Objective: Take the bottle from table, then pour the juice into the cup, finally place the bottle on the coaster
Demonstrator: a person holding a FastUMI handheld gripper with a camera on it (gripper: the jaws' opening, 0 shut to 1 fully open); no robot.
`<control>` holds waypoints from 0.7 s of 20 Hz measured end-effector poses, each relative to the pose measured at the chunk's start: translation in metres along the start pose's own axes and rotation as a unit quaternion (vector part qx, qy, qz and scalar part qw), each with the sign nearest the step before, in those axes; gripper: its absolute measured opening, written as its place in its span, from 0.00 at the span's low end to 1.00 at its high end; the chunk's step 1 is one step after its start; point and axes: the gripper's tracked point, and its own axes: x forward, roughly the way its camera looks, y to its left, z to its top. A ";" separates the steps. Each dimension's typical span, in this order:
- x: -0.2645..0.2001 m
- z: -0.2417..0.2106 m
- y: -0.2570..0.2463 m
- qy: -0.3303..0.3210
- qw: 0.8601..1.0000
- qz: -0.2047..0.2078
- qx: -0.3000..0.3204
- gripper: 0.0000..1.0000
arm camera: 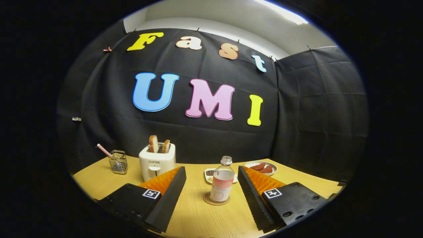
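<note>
The bottle (222, 180) is seen standing upright on the coaster (216, 199), its long axis vertical and its neck pointing straight up toward the booth wall (205, 138). It is a clear bottle with a pale label around its lower body and pinkish juice filling roughly the middle part (the neck and shoulder look clear). Whether a cap is on the neck cannot be told. The coaster is a round, cork-coloured disc laid flat on the table (195, 215), and its rim is visible around the bottle's base.

The gripper (211, 191) is held wide open: its two fingers are spread apart, one on each side of the bottle, and neither is touching it. The bottle is placed between the fingers, near their tips, with bare table seen on both sides.

Beyond the bottle, a small white dish (209, 175) of dark bits is set just behind it, partly hidden by it. A plate (261, 168) carrying reddish pieces is found further back, beyond the right finger. A white toaster (157, 162) with two slices of bread raised in its slots is placed beyond the left finger, and a wire holder (118, 162) with a pink stick leaning out of it is set beside the toaster, near the table's far edge.
</note>
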 end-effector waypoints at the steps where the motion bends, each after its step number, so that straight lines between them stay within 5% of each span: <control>1: -0.005 0.006 0.003 0.000 1.000 0.010 0.006 0.97; 14: -0.050 0.097 -0.018 0.002 0.996 0.063 0.061 0.97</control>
